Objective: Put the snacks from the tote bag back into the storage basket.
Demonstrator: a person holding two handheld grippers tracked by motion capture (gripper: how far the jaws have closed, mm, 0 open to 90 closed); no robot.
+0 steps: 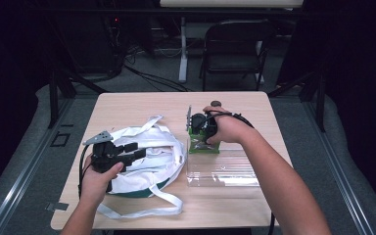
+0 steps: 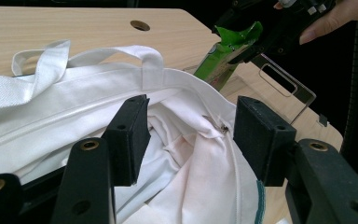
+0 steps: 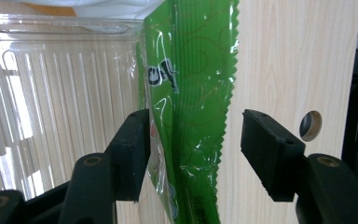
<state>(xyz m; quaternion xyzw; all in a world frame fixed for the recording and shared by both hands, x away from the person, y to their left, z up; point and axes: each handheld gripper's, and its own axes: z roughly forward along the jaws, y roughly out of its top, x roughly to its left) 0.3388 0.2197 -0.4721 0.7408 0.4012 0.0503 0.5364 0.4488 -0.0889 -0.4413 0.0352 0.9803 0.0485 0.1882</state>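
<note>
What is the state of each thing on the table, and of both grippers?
White tote bag: lying on the table, mouth open, straps loose.
Green snack packet: sealed, standing at the clear box's end, between the open jaws of the right gripper, not pressed.
Clear plastic box: on the table, looks empty.
Left gripper: open, over the bag's mouth.
Right gripper: open around the packet.

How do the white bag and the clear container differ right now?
The white bag is soft, opaque cloth lying crumpled with loose straps; the clear container is rigid, ribbed, see-through plastic. The bag lies under the left gripper, whose fingers stand open over its mouth; the container sits beside the right gripper, with the green packet against its edge. Both rest on the wooden table.
</note>
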